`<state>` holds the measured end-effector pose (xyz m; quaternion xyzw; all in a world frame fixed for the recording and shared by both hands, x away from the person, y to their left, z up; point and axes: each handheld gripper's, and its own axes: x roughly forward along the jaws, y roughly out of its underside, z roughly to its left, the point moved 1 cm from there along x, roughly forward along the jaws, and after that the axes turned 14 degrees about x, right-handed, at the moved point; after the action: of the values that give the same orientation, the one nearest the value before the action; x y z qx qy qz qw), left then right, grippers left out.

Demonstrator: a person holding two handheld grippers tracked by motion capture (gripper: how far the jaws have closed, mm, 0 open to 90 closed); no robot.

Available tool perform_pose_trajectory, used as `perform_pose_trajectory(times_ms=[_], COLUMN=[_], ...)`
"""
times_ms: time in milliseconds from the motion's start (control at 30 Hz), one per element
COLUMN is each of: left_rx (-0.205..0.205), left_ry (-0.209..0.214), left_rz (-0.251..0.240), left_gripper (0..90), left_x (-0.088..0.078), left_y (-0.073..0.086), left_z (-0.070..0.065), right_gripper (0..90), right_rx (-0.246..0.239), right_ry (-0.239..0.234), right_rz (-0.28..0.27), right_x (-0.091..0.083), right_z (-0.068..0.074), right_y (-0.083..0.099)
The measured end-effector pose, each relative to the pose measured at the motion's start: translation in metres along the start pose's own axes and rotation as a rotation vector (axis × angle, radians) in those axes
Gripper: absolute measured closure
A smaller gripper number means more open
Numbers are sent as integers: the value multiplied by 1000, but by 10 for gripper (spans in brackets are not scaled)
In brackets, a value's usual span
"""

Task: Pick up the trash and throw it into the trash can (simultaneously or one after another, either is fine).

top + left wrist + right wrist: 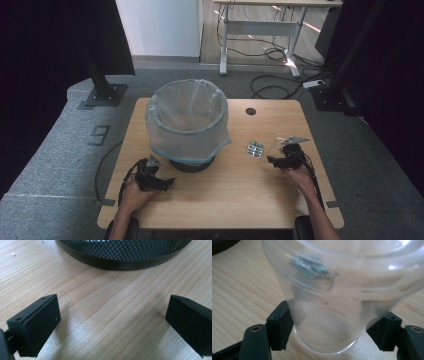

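- One clear, thin-walled plastic cup [329, 302] sits clamped in the right tool [332, 327], to the right of the black mesh waste bin with its pale blue liner [187, 125].
- It is probably light, slick and easily crushed; hold it low, near the base.
- Left tool [112, 325] stands apart, holding nothing, just before the bin.
- Pale wooden worktop [235, 190] is smooth; a green blister pack [254, 149] lies between bin and cup.
- Grey carpet and loose cables lie beyond.

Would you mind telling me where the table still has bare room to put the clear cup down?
Bare wood runs along the near edge of the light wooden table, between the left gripper and the right gripper holding the clear plastic cup. The far right corner is bare apart from its cable hole. It is crowded around the bag-lined black mesh bin and the small blister pack.
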<state>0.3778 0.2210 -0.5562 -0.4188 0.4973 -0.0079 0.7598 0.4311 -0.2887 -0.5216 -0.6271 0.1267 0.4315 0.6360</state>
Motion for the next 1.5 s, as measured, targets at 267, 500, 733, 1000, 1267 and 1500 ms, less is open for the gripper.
perform_pose_trajectory(times_ms=[267,500,733,1000,1267,1500], left_rx=[-1,-1,-1,-1,-2,-2], left_ry=[0,1,1,1,-1,0], left_rz=[0,0,1,1,-1,-1], left_gripper=[0,0,0,0,0,0], left_x=[0,0,0,0,0,0], left_y=[0,0,0,0,0,0], left_z=[0,0,0,0,0,0], right_gripper=[285,286,286,286,287,288], right_rx=[-25,-53,-70,-98,-118,-137], right_ry=[-31,-56,-65,-95,-114,-138], right_rz=[-16,-23,-28,-28,-37,-40], right_x=[-16,-29,-39,-49,-60,-69], right_z=[11,23,29,39,48,57], right_y=[-16,-29,-41,-54,-70,-82])
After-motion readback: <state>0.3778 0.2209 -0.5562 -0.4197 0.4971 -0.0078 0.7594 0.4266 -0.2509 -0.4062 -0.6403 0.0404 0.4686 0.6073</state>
